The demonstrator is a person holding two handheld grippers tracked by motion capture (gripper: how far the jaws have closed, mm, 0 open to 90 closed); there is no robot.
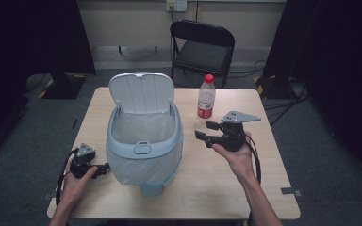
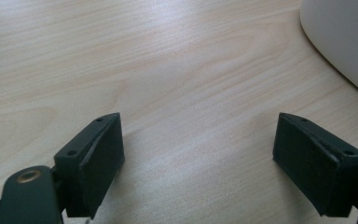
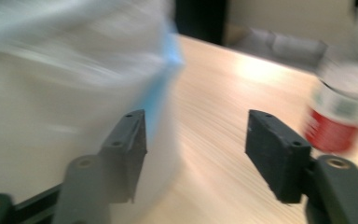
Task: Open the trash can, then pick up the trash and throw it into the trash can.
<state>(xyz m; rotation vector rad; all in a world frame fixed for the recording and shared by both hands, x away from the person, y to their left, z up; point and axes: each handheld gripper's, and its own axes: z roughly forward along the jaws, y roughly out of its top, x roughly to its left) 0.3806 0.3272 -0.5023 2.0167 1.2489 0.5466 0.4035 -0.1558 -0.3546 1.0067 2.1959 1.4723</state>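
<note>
Right tongs [image 1: 206, 132] are swinging wide and empty toward the red-capped bottle [image 1: 206, 96] (likely bin-bound), needing a squared-up approach, while left tongs [image 1: 102, 168] are idling wide.

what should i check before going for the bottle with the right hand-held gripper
1. Right hand-held gripper open: ok, jaws apart with nothing between them.
2. Bottle upright, red cap on: ok.
3. Path to the bottle: ok, bare table between them; the bin stands off to the side.
4. Bin lid up, liner in place: ok.
5. Left hand-held gripper out of the way: ok, open and low beside the bin's base.
6. Aim from the right gripper view: cannot tell, picture is blurred; the bottle sits off to one side of the jaws.
</note>
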